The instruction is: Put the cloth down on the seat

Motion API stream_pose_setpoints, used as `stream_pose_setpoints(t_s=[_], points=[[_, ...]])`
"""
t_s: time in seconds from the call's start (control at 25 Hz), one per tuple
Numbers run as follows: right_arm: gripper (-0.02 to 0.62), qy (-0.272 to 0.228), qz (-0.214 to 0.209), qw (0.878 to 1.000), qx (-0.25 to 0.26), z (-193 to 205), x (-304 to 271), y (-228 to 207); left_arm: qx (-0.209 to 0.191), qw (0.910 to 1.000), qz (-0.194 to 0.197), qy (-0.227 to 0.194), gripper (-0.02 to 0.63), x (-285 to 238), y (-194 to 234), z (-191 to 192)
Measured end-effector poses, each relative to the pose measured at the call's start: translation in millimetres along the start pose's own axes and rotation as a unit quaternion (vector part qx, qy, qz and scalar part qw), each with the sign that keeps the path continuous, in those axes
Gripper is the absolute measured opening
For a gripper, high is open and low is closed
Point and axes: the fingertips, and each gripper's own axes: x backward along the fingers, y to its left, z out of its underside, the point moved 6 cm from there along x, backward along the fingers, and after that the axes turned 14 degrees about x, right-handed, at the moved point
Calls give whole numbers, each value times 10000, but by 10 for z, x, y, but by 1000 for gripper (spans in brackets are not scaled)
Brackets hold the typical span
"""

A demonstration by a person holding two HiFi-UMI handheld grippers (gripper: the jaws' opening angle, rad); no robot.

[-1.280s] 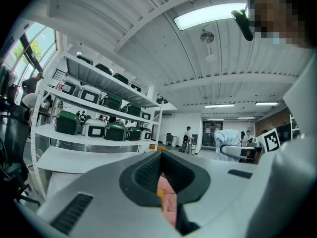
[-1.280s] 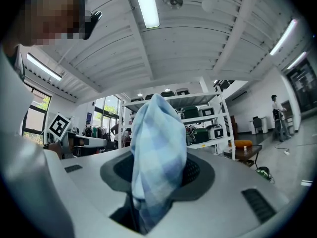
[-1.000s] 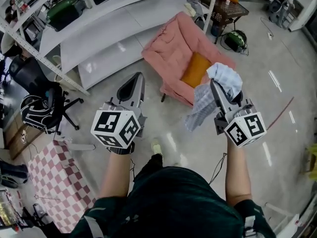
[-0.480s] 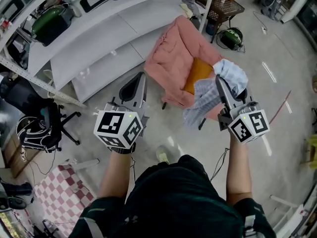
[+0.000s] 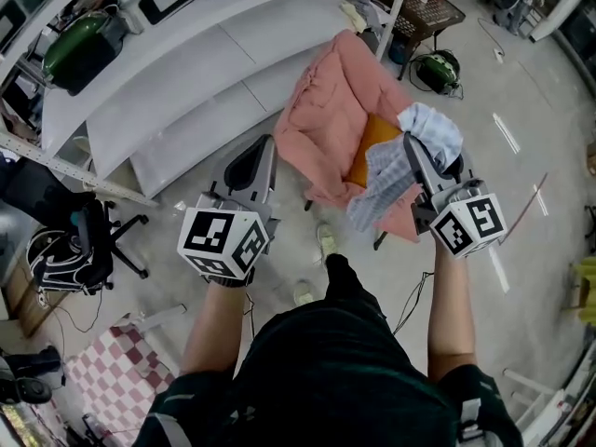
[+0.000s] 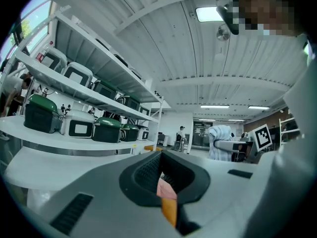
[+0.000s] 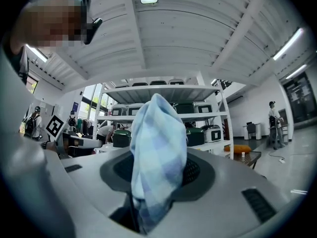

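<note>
The cloth (image 5: 396, 170) is pale blue and white checked. It hangs bunched from my right gripper (image 5: 411, 149), which is shut on it above the front right edge of the seat. The seat is a low chair under a pink cover (image 5: 326, 110) with an orange cushion (image 5: 374, 138) on it. In the right gripper view the cloth (image 7: 157, 152) fills the space between the jaws and stands up above them. My left gripper (image 5: 264, 149) is shut and holds nothing, left of the chair over the floor. Its closed jaws (image 6: 159, 156) point toward the pink and orange of the chair.
A long white shelf unit (image 5: 186, 73) with green and white cases (image 5: 84, 40) runs behind the chair. A black office chair (image 5: 74, 250) stands at the left, a checked mat (image 5: 107, 380) at the lower left. A small brown table (image 5: 419, 7) and a green item (image 5: 443, 69) sit behind the chair.
The person has stepped toward the chair, which now lies closer under the grippers. The right gripper and cloth have come over the chair's front edge. Both grips are unchanged.
</note>
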Motion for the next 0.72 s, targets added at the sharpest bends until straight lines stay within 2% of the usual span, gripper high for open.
stream_pose_setpoints(t_s=[0.24,0.52,0.72], points=[[163,-3,-433,9991,16,302,-568,-247,-44,9999,-130,-70,6,-496,242,-20],[164,357,-893,9954,23,869,-1300,-558,-25,9986,-481,-197,6,-1167,602,50],[164,579,-1137,9918,-9,1308,-1733,-718,-70,9971,-752,-71,6,-1568,872,194]])
